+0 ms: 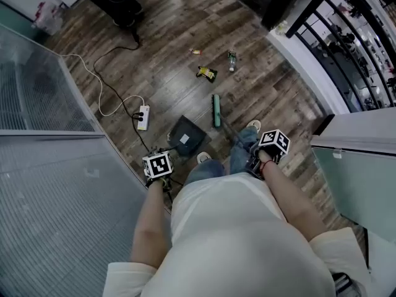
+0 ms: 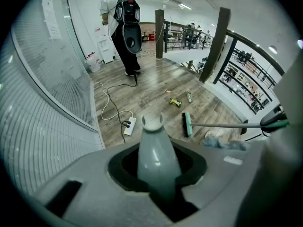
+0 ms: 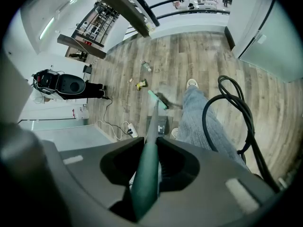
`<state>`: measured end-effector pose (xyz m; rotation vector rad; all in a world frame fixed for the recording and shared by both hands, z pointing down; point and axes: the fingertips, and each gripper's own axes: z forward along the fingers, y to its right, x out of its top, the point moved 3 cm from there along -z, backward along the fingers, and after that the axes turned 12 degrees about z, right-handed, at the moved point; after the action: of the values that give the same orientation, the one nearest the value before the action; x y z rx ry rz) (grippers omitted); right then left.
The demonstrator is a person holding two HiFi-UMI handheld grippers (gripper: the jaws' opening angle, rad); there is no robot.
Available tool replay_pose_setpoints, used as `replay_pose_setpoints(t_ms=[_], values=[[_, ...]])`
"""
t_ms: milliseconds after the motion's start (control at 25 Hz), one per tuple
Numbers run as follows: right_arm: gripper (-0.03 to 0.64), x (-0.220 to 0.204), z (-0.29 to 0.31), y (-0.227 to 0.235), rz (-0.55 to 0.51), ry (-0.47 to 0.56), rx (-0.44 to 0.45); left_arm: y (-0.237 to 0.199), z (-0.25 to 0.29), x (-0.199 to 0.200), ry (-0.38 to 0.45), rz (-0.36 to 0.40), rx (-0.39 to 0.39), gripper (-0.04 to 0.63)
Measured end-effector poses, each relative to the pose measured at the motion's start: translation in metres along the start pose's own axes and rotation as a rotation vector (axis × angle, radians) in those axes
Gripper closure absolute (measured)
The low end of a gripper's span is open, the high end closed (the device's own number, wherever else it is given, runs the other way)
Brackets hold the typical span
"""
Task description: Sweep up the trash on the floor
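Head view: the left gripper and the right gripper are held low in front of the person, above a wooden floor. A dark dustpan sits on the boards just ahead of the left gripper. The green broom head rests on the floor just beyond the dustpan, and its shaft runs back toward the right gripper. The trash lies farther out, apart from the broom head: a yellow wrapper, a bottle and a small scrap. A white power strip with its cable lies left of the dustpan, near a glass partition.

Left gripper view: the jaws are closed on the grey dustpan handle, which stands upright between them. Past it, the broom head is on the floor, with the yellow wrapper and the bottle beyond it and not touching it. A person with a backpack stands well off, beside the partition.

Right gripper view: the jaws are clamped on the green broom handle, which runs down to the broom head on the floor. The yellow wrapper and the bottle lie past the broom head. The dustpan sits beside the person's jeans leg. A black cable loops at the right.
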<state>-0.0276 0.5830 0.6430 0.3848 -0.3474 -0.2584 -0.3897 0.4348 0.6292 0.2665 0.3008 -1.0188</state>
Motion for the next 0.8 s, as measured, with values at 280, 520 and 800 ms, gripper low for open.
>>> replay_pose_setpoints(t_ms=[280,520,800], values=[[0.52,-0.003,0.001,-0.003,-0.02,-0.006,-0.001,0.0,0.0,-0.002,-0.008,0.0,0.011,0.503],[0.52,-0.008,0.002,-0.009,-0.035,-0.002,-0.012,-0.002,-0.005,0.0,-0.012,0.004,0.014,0.504],[0.52,-0.009,-0.001,-0.025,-0.025,0.009,0.017,0.001,-0.005,0.0,-0.012,-0.01,-0.015,0.503]])
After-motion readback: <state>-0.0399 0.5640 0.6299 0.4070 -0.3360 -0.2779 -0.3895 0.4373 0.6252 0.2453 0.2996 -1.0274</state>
